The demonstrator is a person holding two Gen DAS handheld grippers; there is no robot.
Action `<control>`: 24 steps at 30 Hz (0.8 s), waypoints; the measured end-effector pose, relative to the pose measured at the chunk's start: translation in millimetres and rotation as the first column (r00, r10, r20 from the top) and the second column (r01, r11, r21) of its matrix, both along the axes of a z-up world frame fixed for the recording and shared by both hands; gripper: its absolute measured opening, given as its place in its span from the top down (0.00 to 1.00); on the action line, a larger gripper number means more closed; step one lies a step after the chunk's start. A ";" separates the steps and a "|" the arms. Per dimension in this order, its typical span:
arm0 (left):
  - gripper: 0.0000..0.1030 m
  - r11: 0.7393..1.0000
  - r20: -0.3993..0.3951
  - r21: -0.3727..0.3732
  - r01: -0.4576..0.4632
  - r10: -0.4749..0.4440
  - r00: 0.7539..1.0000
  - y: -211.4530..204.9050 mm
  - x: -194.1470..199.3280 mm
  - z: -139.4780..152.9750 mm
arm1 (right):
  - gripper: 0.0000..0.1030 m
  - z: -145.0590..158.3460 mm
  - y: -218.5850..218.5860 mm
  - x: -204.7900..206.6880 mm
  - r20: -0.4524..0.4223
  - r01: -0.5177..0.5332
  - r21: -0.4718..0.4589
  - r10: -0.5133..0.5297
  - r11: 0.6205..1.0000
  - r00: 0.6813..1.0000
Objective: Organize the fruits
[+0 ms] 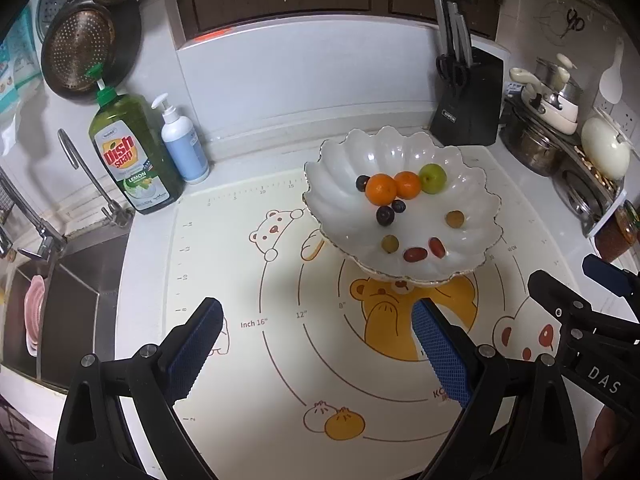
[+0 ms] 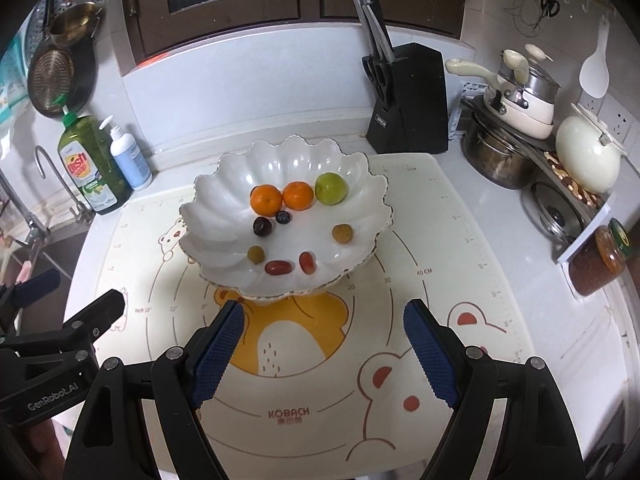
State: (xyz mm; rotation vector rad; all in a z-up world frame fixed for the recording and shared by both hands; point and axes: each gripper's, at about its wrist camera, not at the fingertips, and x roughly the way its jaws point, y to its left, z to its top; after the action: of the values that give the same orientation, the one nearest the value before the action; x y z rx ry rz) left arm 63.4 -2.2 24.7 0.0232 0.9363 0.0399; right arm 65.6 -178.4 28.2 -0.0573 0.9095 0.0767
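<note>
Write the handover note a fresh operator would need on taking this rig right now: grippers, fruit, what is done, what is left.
Left gripper: open, empty, above the mat.
Right gripper: open, empty, just in front of the bowl.
All visible fruit lies in the bowl: two oranges, green fruit, dark berries, two red grapes, small yellowish fruits.
Done: no fruit visible on the mat.
Left: possibly grouping by kind; the goal is unclear.

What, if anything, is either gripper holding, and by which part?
Nothing is held. The left gripper and right gripper are both open above the mat; all fruit lies in the white bowl.
</note>
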 end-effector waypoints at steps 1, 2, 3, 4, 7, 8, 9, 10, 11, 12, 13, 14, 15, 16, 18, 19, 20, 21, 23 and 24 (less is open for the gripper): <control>0.06 1.000 0.001 -0.001 0.001 -0.001 1.000 0.5 -1.7 0.6 | 0.20 0.4 0.6 -2.5 0.000 0.001 0.000 -0.001 1.000 1.000; 0.06 1.000 0.002 -0.002 0.002 -0.002 1.000 1.2 -3.4 1.2 | 0.20 1.1 1.2 -5.4 0.001 0.003 0.000 -0.003 1.000 1.000; 0.06 1.000 0.003 -0.003 0.004 -0.004 1.000 1.9 -5.9 2.0 | 0.20 1.5 1.9 -6.9 0.002 0.004 -0.001 -0.004 1.000 1.000; 0.06 1.000 0.003 -0.003 0.005 -0.005 1.000 2.3 -7.1 2.5 | 0.20 2.0 2.3 -9.1 0.003 0.005 -0.002 -0.005 1.000 1.000; 0.06 1.000 0.004 -0.008 0.009 -0.009 1.000 3.8 -12.6 4.1 | 0.20 3.5 3.3 -17.2 0.006 0.009 -0.005 -0.009 1.000 1.000; 0.06 1.000 0.005 -0.007 0.010 -0.010 1.000 3.9 -14.7 4.9 | 0.20 4.1 3.3 -19.4 0.007 0.010 -0.005 -0.010 1.000 1.000; 0.06 1.000 0.008 -0.006 0.013 -0.013 1.000 4.2 -17.0 5.7 | 0.20 4.6 3.4 -22.1 0.008 0.012 -0.005 -0.012 1.000 1.000; 0.06 1.000 0.010 -0.006 0.015 -0.014 1.000 4.3 -18.6 6.4 | 0.20 5.1 2.9 -24.2 0.009 0.014 -0.005 -0.013 1.000 1.000; 0.06 1.000 0.011 -0.005 0.016 -0.016 1.000 4.0 -20.4 6.7 | 0.20 5.4 3.2 -26.4 0.010 0.015 -0.004 -0.015 1.000 1.000; 0.06 1.000 0.011 -0.005 0.018 -0.018 1.000 4.1 -22.6 7.2 | 0.20 5.6 3.4 -27.5 0.011 0.016 -0.004 -0.016 1.000 1.000; 0.06 1.000 0.011 -0.004 0.019 -0.019 1.000 3.8 -24.2 7.4 | 0.20 5.7 3.3 -29.8 0.010 0.017 -0.003 -0.017 1.000 1.000; 0.06 1.000 0.012 -0.004 0.021 -0.020 1.000 3.6 -26.2 7.7 | 0.20 5.7 3.1 -32.1 0.010 0.019 -0.002 -0.019 1.000 1.000; 0.06 1.000 0.012 -0.004 0.023 -0.023 1.000 3.6 -28.6 7.9 | 0.20 5.7 2.7 -33.8 0.010 0.021 -0.001 -0.021 1.000 1.000; 0.06 1.000 0.011 -0.003 0.025 -0.025 1.000 3.4 -30.5 7.7 | 0.20 5.5 2.5 -35.3 0.010 0.022 0.000 -0.022 1.000 1.000; 0.06 1.000 0.010 -0.003 0.028 -0.028 1.000 3.0 -33.6 7.6 | 0.20 5.3 2.1 -38.7 0.010 0.025 0.002 -0.025 1.000 1.000; 0.06 1.000 0.010 -0.004 0.029 -0.029 1.000 3.0 -34.9 7.6 | 0.20 5.1 1.9 -40.7 0.009 0.027 0.002 -0.027 1.000 1.000; 0.06 1.000 0.010 -0.005 0.030 -0.030 0.999 2.9 -36.4 7.8 | 0.20 5.0 1.6 -41.4 0.008 0.029 0.003 -0.029 1.000 1.000; 0.06 0.999 0.010 -0.005 0.032 -0.032 0.999 2.9 -37.4 8.1 | 0.20 5.0 1.4 -43.4 0.008 0.031 0.004 -0.031 1.000 0.999; 0.06 0.999 0.011 -0.006 0.037 -0.037 0.999 1.9 -39.4 8.5 | 0.20 5.5 0.8 -47.0 0.011 0.036 0.009 -0.036 0.999 0.999; 0.06 0.999 0.012 -0.005 0.040 -0.040 0.999 1.7 -41.0 9.0 | 0.20 6.1 0.5 -48.7 0.014 0.038 0.009 -0.038 0.999 0.999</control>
State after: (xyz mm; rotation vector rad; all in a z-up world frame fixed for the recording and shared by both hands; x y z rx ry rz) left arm 22.4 -0.4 33.7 0.0365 0.9234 0.0002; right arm 16.9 -177.9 34.3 -0.0321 0.8959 0.0450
